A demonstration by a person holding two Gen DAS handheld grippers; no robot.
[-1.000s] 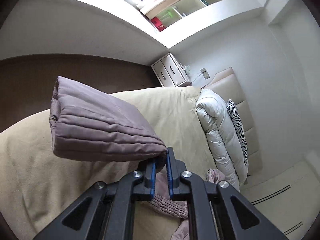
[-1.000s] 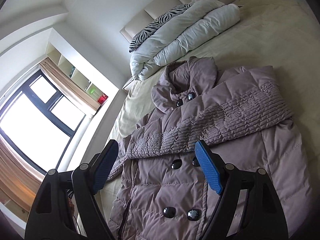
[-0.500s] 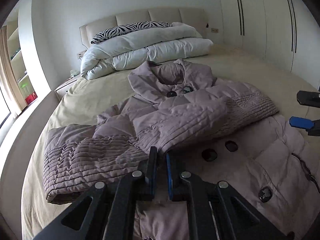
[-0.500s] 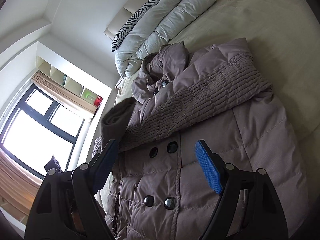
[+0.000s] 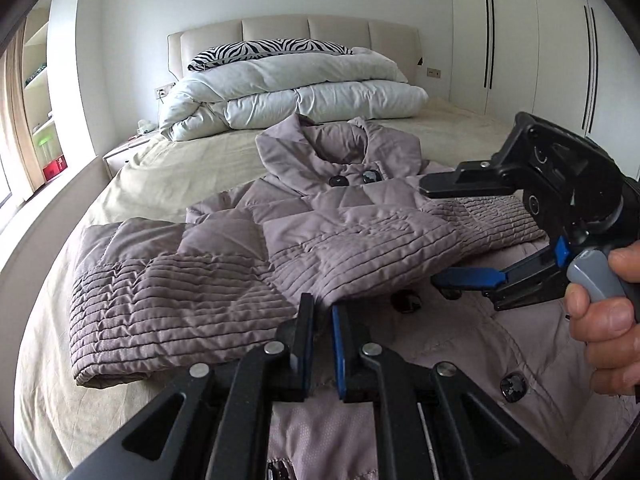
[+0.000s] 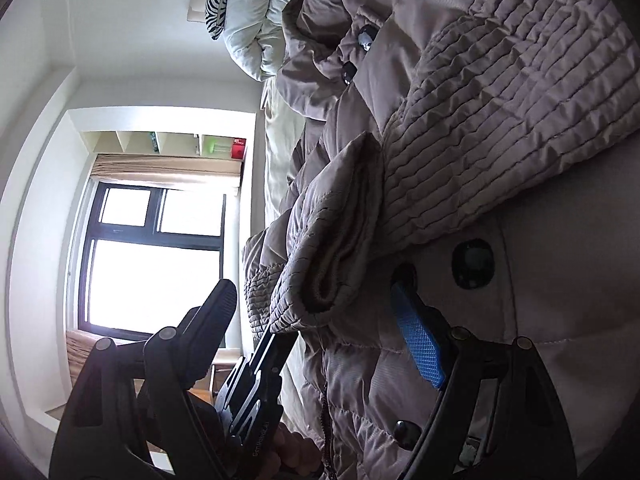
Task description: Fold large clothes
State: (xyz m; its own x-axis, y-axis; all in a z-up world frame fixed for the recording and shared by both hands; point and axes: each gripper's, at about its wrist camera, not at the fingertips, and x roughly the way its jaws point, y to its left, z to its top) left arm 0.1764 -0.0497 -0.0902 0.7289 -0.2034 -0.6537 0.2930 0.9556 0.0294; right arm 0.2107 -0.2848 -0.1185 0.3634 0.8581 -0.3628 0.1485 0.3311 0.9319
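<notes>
One padded coat (image 5: 360,240) lies on the bed (image 5: 160,176), two sleeves crossed; left gripper (image 5: 322,344) fingers pinch one cuff, right gripper (image 5: 436,236) fingers gape wide.

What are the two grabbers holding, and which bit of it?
The left gripper is shut on the cuff edge of the coat's sleeve, which lies across the coat. The right gripper is open around the sleeve cuffs, gripping nothing.

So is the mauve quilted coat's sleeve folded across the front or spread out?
Folded: the ribbed sleeve lies across the mauve quilted coat, covering the front above the middle buttons.
</notes>
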